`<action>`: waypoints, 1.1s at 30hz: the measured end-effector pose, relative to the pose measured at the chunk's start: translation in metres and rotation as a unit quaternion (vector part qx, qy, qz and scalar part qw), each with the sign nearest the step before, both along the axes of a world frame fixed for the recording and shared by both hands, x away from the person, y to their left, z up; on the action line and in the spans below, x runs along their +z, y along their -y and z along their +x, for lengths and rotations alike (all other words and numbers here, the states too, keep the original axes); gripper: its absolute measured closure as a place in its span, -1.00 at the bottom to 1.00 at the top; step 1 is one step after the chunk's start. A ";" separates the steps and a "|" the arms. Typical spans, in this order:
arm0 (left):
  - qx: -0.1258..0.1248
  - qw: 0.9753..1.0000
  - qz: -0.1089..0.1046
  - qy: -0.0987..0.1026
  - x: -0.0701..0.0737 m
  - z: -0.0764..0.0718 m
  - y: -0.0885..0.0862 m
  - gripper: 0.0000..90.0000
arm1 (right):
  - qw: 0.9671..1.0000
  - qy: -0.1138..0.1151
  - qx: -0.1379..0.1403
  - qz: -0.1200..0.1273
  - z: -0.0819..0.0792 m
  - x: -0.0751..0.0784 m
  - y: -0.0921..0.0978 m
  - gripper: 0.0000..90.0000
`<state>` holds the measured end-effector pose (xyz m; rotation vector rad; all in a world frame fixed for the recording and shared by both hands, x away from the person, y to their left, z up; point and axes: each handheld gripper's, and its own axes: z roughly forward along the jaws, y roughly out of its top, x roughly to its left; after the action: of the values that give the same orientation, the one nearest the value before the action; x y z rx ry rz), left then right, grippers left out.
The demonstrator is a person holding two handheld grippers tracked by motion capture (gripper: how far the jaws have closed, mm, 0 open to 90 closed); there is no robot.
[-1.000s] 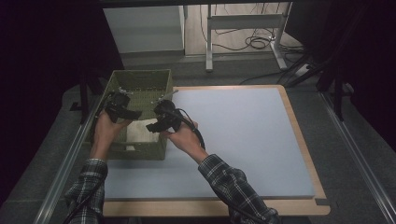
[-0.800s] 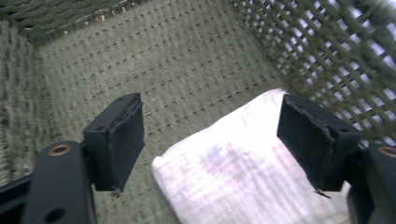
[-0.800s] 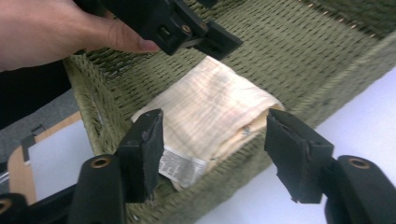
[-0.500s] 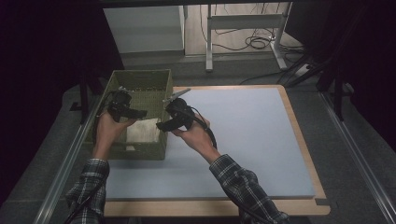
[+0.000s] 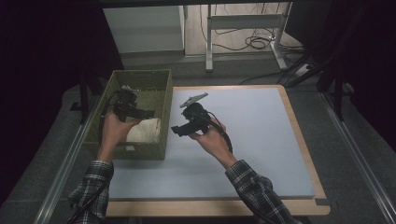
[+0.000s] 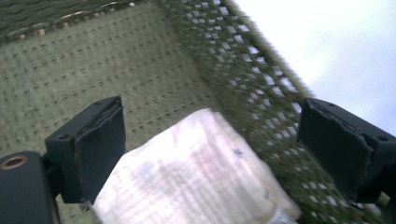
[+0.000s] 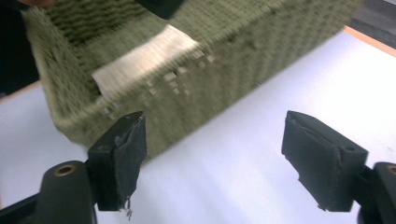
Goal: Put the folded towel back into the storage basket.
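A table [image 5: 261, 154] with a pale blue top and a wooden rim carries a green woven basket [image 5: 159, 84] at its left edge. The basket holds a white bundle [image 5: 144, 130].

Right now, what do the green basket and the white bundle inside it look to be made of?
The green basket looks woven, fibre or plastic strand, matte: its walls show a regular mesh with small open holes. The white bundle looks like soft folded cloth or paper towelling, with a faint gridded texture and rounded folds; blur leaves it open. The left gripper hangs over it, jaws apart.
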<state>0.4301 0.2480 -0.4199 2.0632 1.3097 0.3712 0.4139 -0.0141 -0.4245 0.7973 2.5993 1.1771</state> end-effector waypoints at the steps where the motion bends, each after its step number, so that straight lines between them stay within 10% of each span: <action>1: -0.004 1.000 0.003 0.001 0.001 -0.001 0.004 -0.84 | 1.000 0.001 -0.002 -0.002 0.000 -0.001 0.004 -0.53; 33: -0.134 0.990 0.016 0.041 0.004 -0.024 0.135 -0.95 | 0.999 0.020 -0.023 -0.011 -0.028 -0.023 0.134 -0.78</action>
<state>0.4057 0.1134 -0.4158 2.1904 0.9677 0.3535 0.3855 -0.1486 -0.4471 0.8159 2.5444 1.1392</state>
